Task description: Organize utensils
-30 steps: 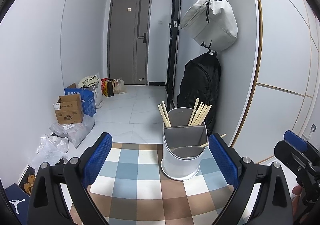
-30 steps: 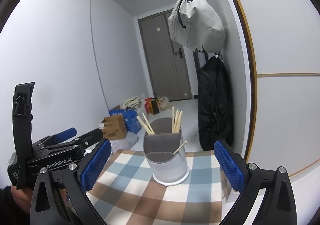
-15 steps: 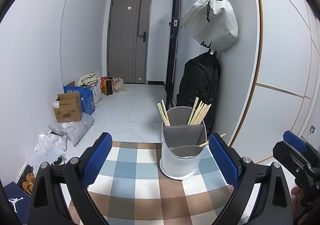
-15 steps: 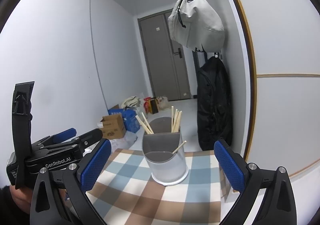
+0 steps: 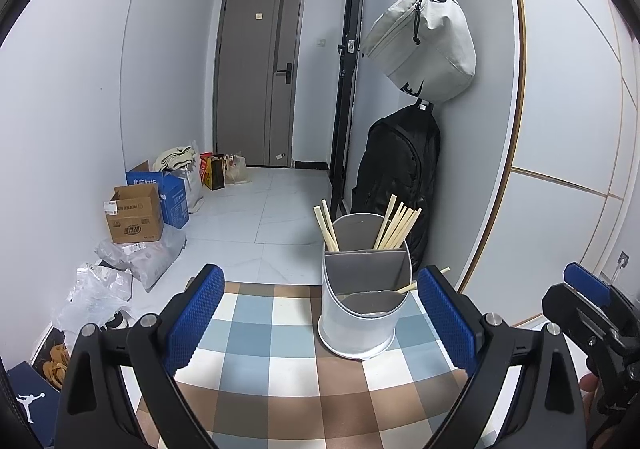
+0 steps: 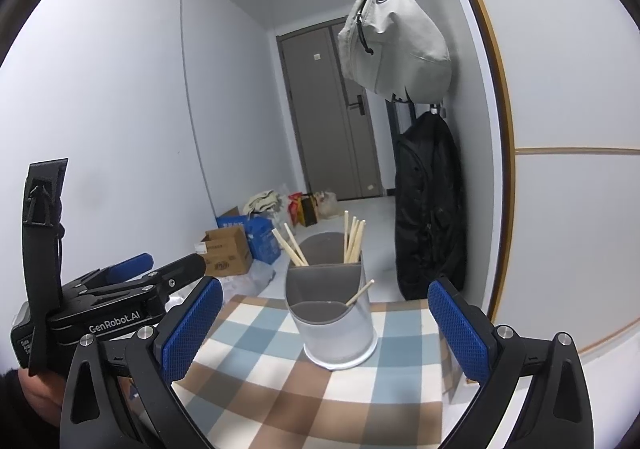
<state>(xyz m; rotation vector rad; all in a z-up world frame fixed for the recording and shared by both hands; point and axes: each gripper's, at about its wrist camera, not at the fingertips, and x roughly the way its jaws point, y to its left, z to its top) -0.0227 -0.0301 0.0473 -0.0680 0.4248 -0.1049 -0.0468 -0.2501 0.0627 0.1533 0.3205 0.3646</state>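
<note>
A white utensil holder (image 5: 362, 313) with grey compartments stands on a checkered tablecloth (image 5: 288, 381); it also shows in the right wrist view (image 6: 334, 325). Wooden chopsticks (image 5: 396, 223) stand in its back compartments, two (image 5: 326, 225) at the back left, and one (image 5: 424, 281) leans out of the front compartment. My left gripper (image 5: 320, 321) is open and empty, its blue pads either side of the holder but nearer me. My right gripper (image 6: 326, 329) is open and empty, also short of the holder. The left gripper's body (image 6: 116, 309) shows at the left of the right wrist view.
The table's far edge drops to a tiled hallway floor (image 5: 256, 217). A black backpack (image 5: 400, 177) and a grey bag (image 5: 424, 41) hang on the right wall. Cardboard boxes (image 5: 136, 213) and plastic bags (image 5: 140, 261) lie along the left wall.
Both grippers have stayed open and empty. The left wrist view has shifted slightly; the holder sits a little lower and farther left in it.
</note>
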